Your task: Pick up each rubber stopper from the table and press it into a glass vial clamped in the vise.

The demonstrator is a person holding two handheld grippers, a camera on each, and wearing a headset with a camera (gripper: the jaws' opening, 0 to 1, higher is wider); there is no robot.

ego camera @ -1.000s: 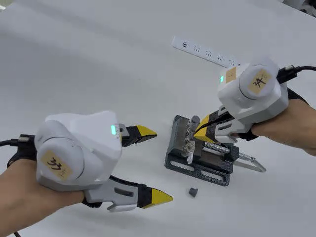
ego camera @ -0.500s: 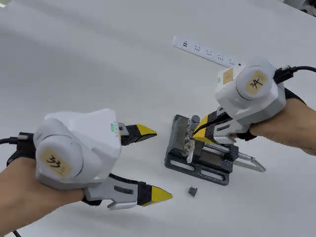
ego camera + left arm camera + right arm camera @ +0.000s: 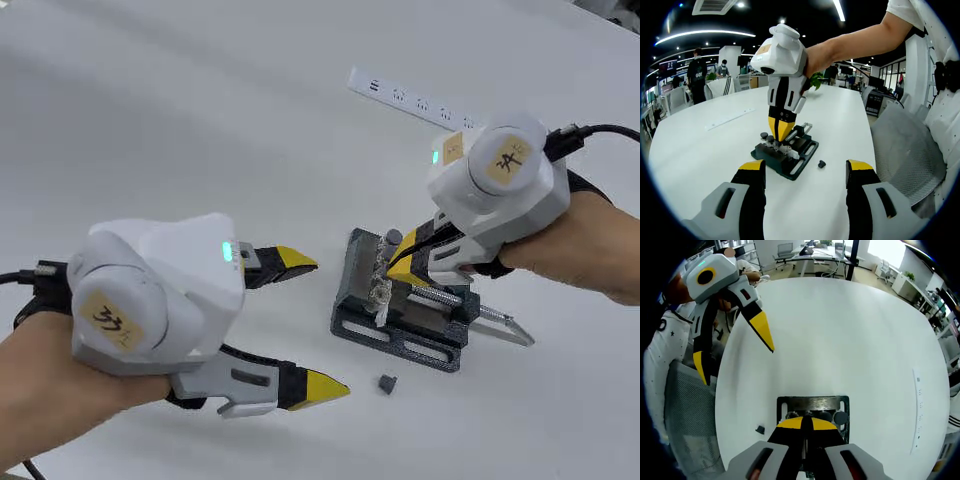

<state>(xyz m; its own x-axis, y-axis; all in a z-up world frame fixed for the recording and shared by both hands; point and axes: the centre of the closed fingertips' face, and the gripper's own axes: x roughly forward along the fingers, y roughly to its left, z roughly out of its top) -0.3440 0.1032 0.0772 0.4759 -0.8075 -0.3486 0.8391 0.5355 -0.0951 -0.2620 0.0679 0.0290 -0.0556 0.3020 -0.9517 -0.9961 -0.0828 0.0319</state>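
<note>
The right gripper (image 3: 400,268) has its yellow tips pressed together. They point down onto the glass vials (image 3: 380,292) held in the vise (image 3: 440,345). I cannot tell if anything small is pinched between the tips. The vial at the far end of the row has a grey stopper (image 3: 395,238) in it. The left gripper (image 3: 318,325) is wide open and holds nothing. A loose stopper (image 3: 387,382) lies on the bench (image 3: 200,120) just beside the vise, on the side toward the near edge. A power strip (image 3: 410,100) lies toward the far edge.
</note>
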